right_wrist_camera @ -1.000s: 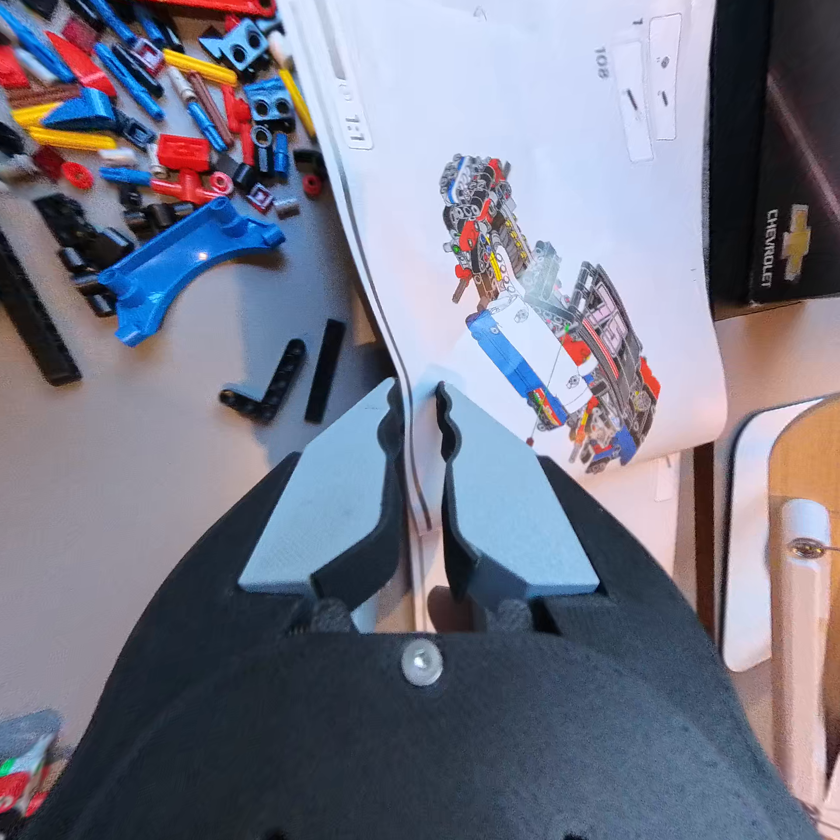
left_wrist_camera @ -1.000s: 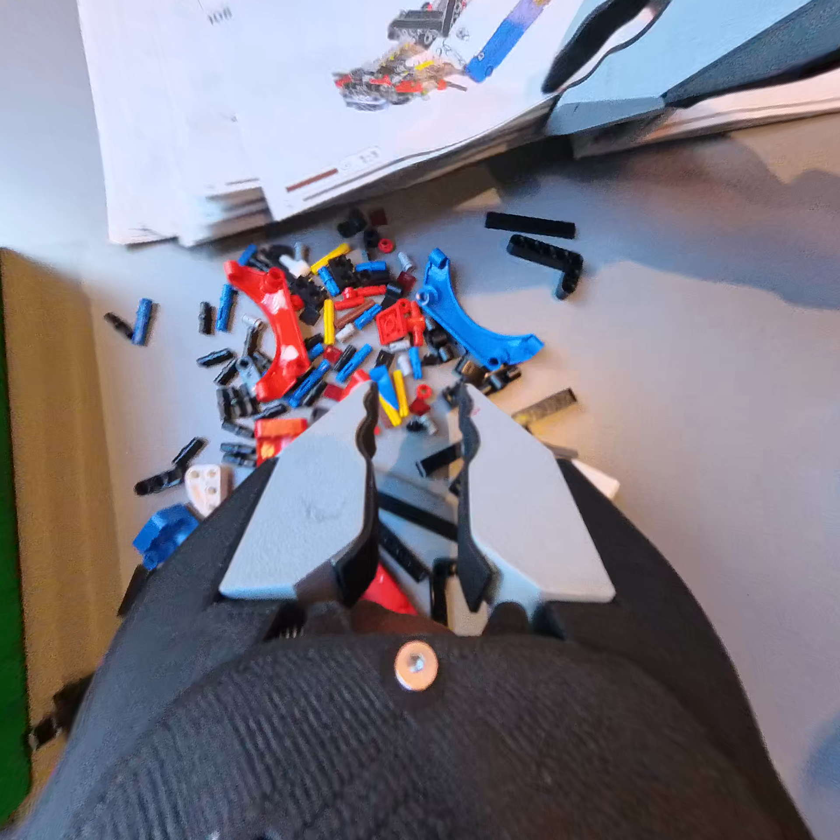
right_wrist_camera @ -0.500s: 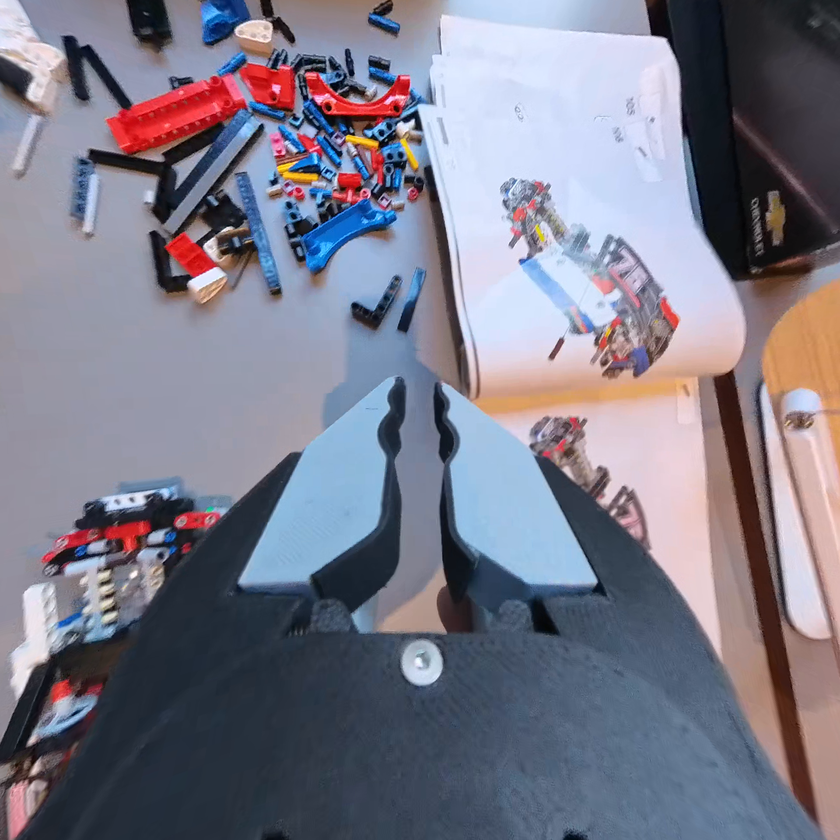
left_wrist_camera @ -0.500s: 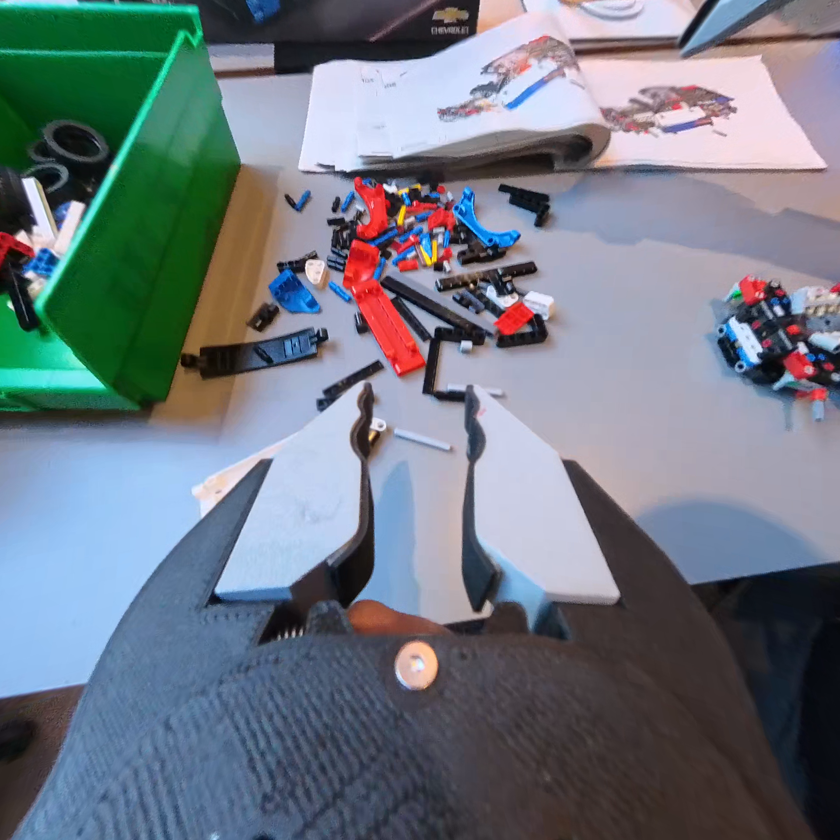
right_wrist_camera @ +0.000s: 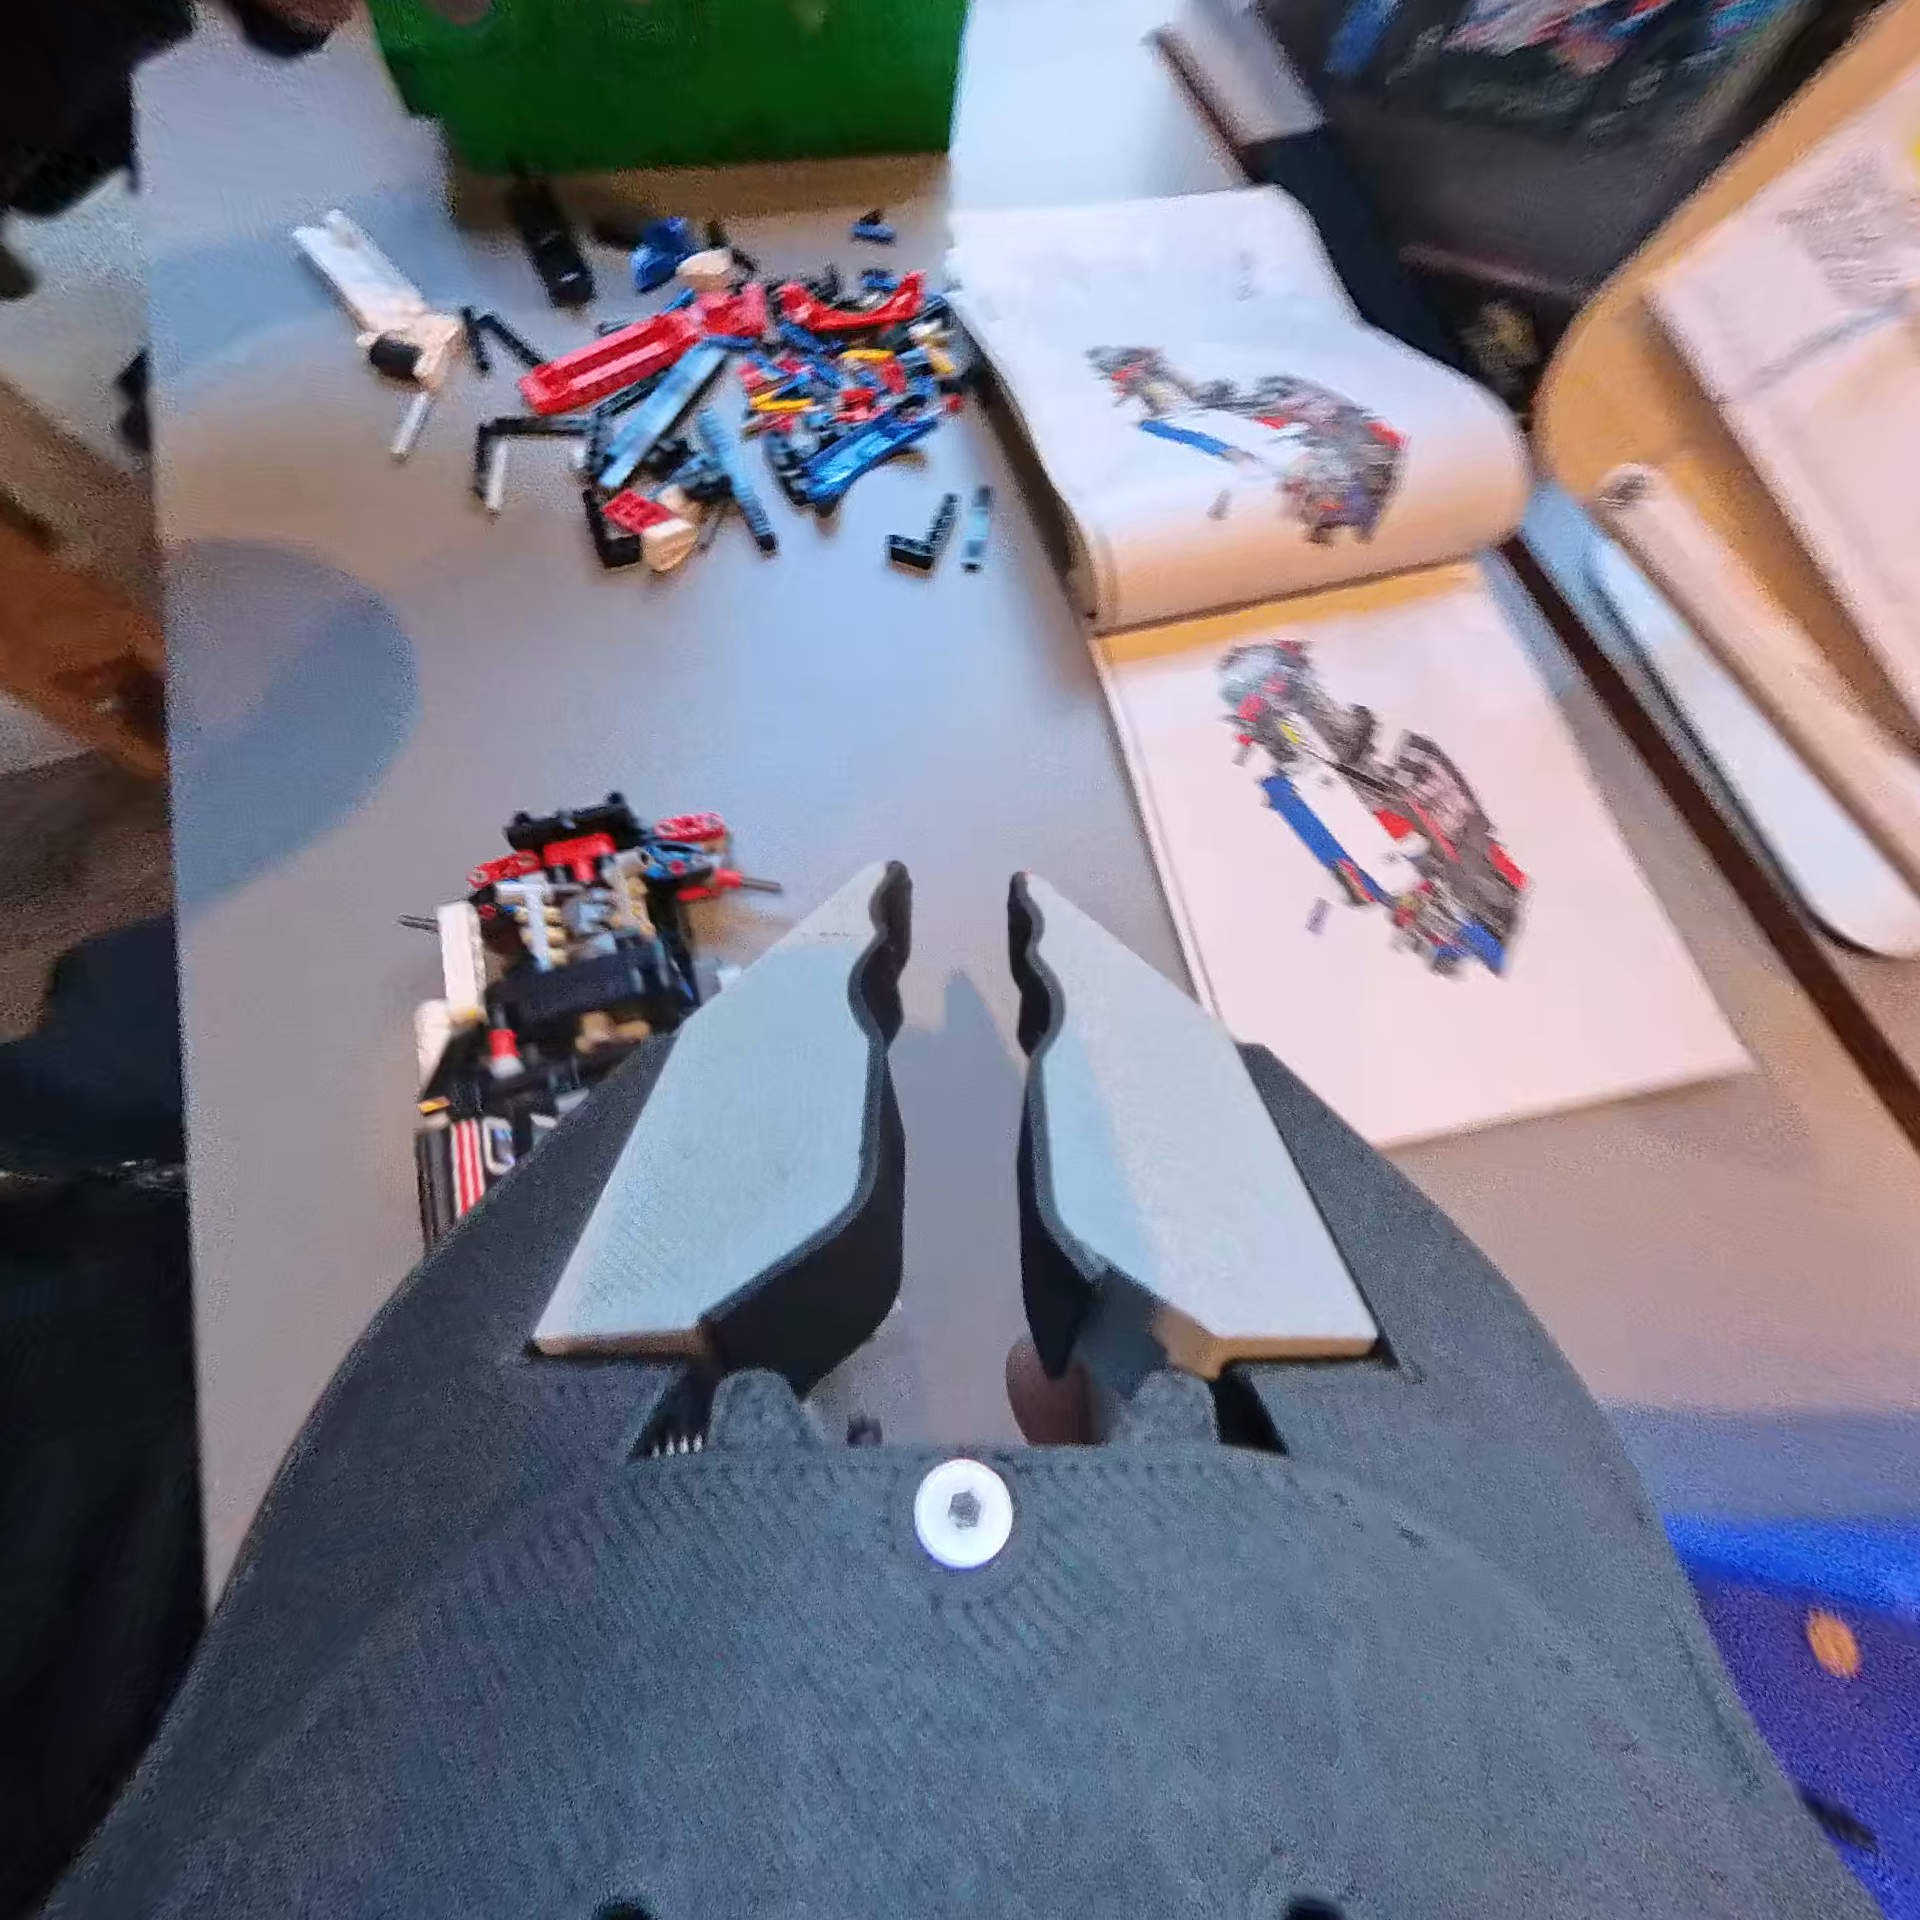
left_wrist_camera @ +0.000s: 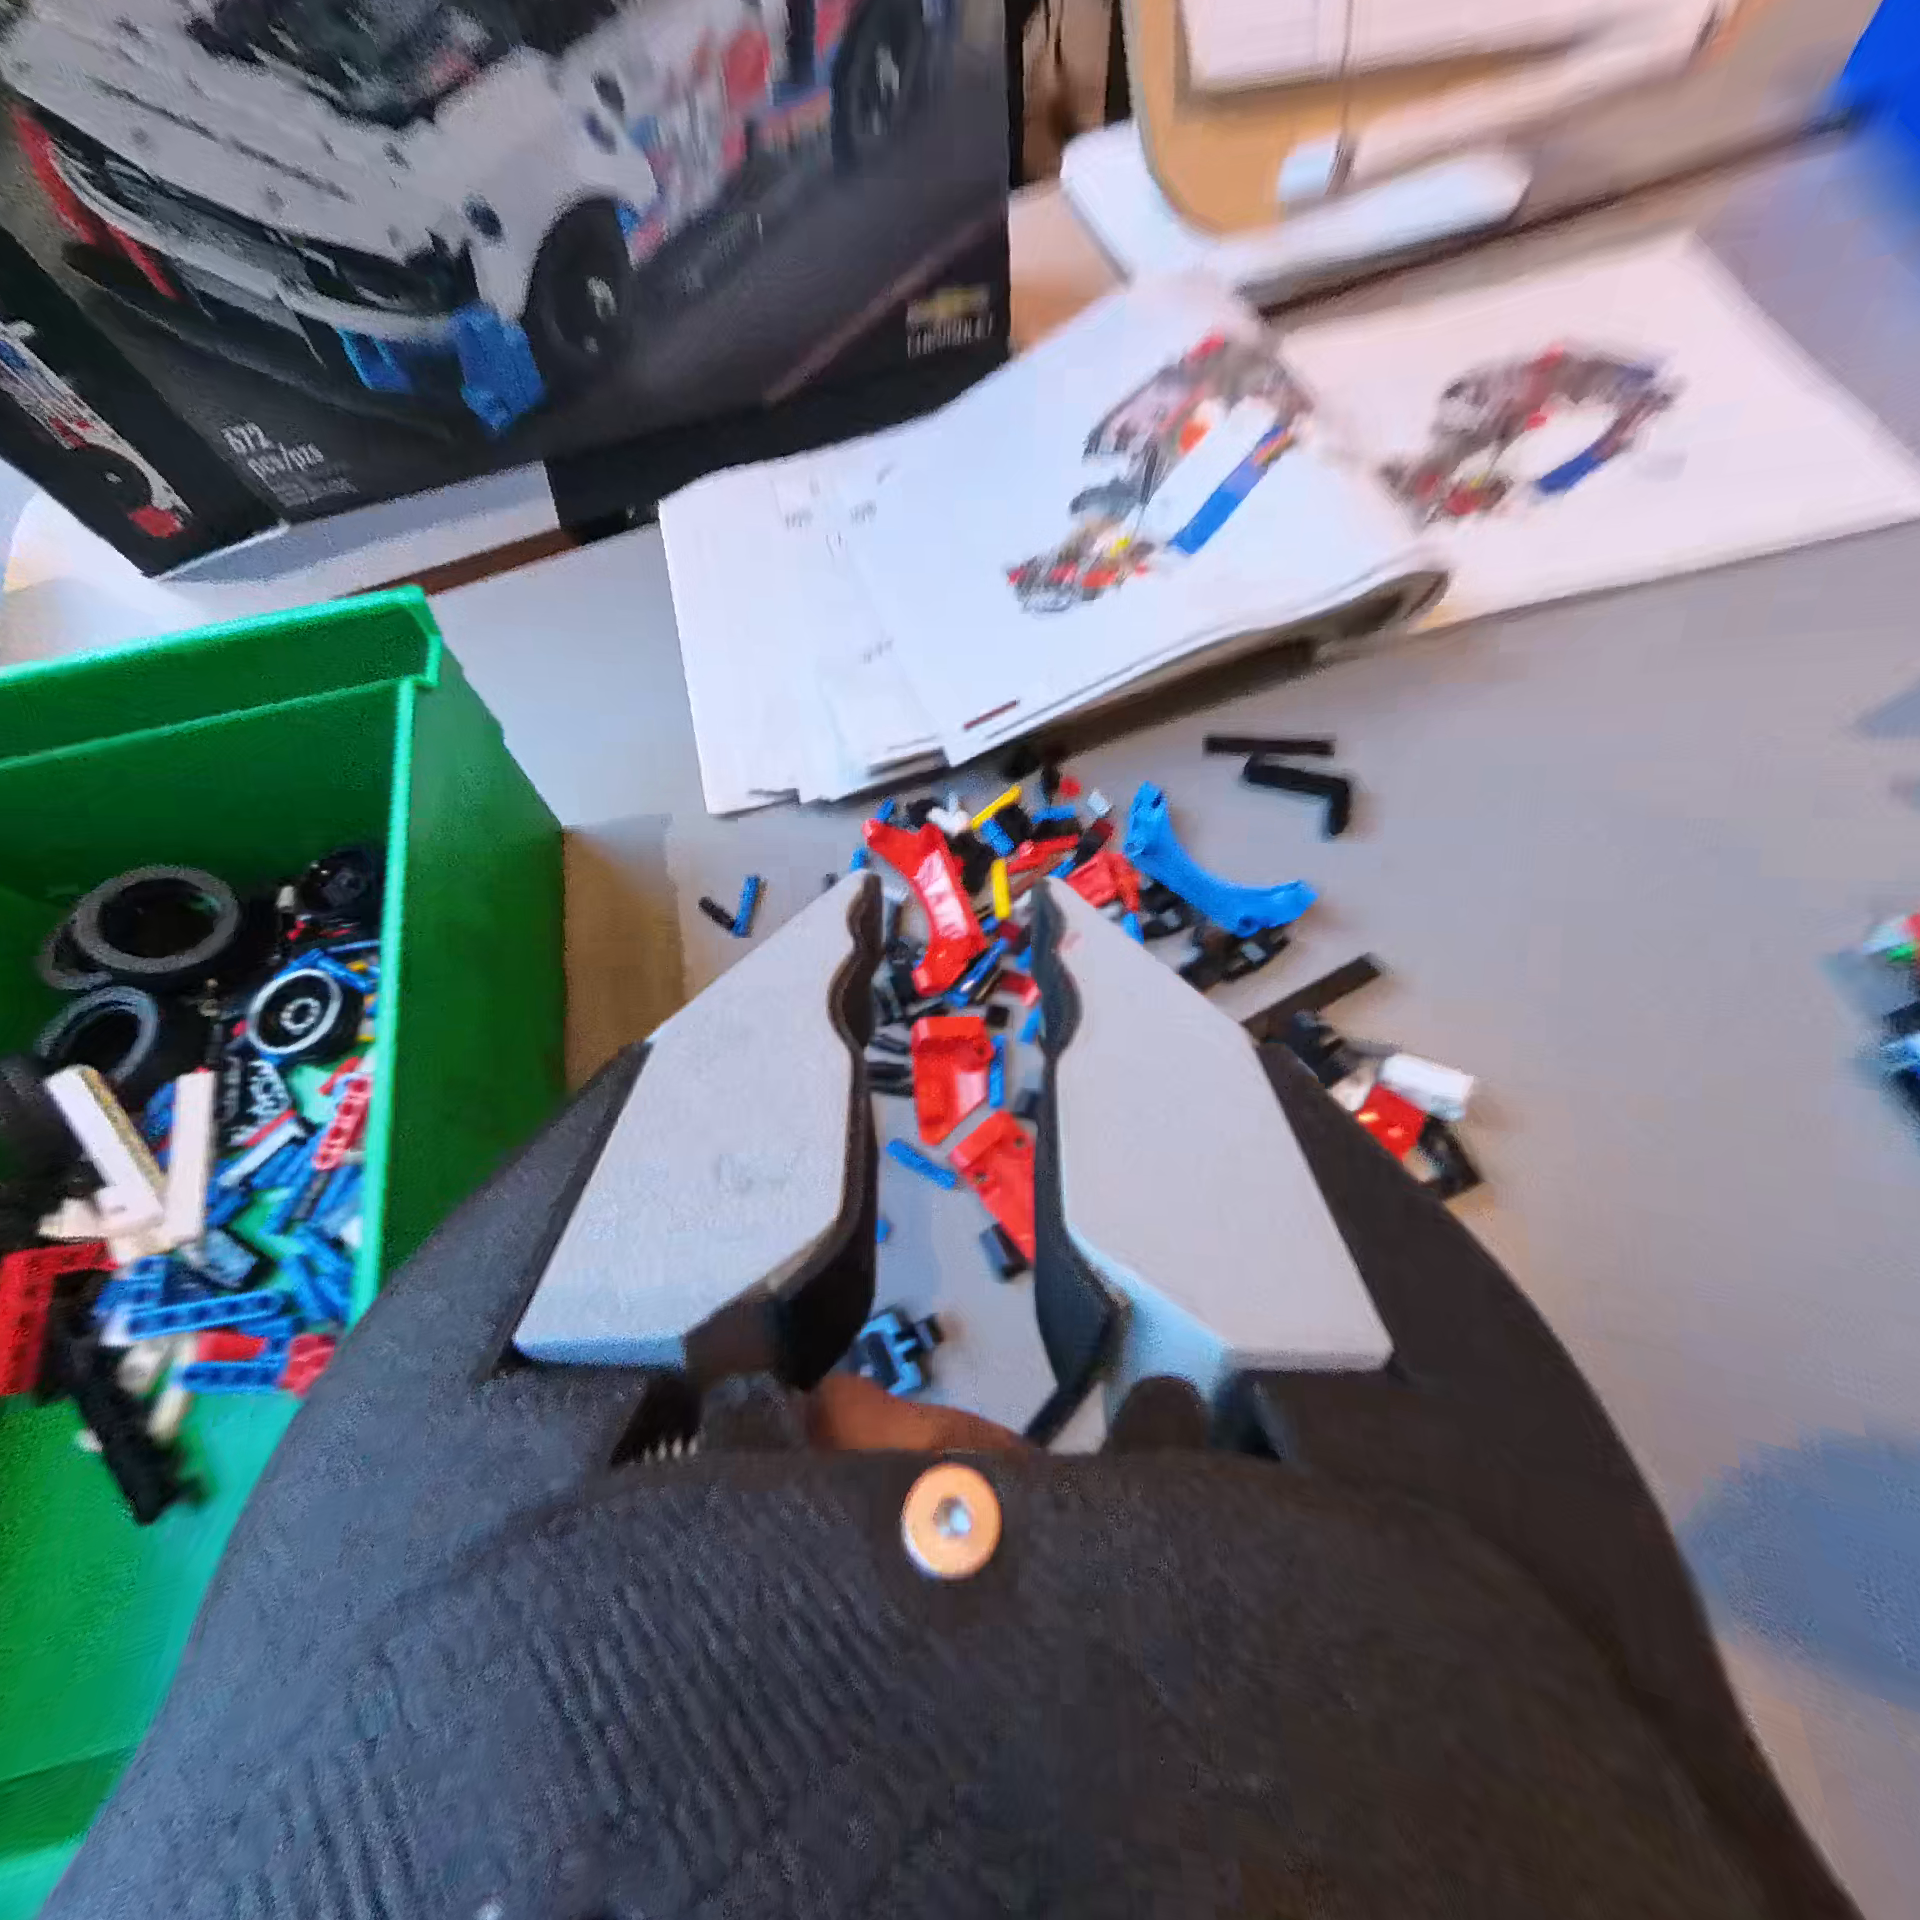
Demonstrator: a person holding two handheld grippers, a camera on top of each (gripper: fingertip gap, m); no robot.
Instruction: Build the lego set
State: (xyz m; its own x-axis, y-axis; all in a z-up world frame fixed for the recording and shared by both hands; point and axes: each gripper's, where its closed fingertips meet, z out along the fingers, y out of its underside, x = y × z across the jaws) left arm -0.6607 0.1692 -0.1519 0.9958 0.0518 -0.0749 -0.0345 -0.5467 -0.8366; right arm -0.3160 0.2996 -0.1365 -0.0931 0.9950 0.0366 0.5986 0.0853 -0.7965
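Note:
A pile of loose red, blue, black and yellow lego pieces (left_wrist_camera: 997, 935) lies on the grey table, also in the right wrist view (right_wrist_camera: 748, 405). My left gripper (left_wrist_camera: 954, 904) is open and empty, held above this pile. A part-built lego car (right_wrist_camera: 561, 966) sits on the table just left of my right gripper (right_wrist_camera: 958, 899), which is open and empty above bare table. The open instruction booklet (right_wrist_camera: 1382, 831) lies to its right, and shows behind the pile in the left wrist view (left_wrist_camera: 1143, 540).
A green bin (left_wrist_camera: 208, 1039) with tyres and more pieces stands left of the pile; it shows at the far end in the right wrist view (right_wrist_camera: 665, 83). The set's black box (left_wrist_camera: 499, 239) stands behind. A blue curved piece (left_wrist_camera: 1205, 883) and black beams (left_wrist_camera: 1299, 779) lie at the pile's right. About 40 centimetres separates my left fingertips from my right.
Both views are blurred by motion. My left gripper moved forward over the pile after pulling back. My right gripper drew back from the booklet and opened wider; the part-built car now lies beside it.

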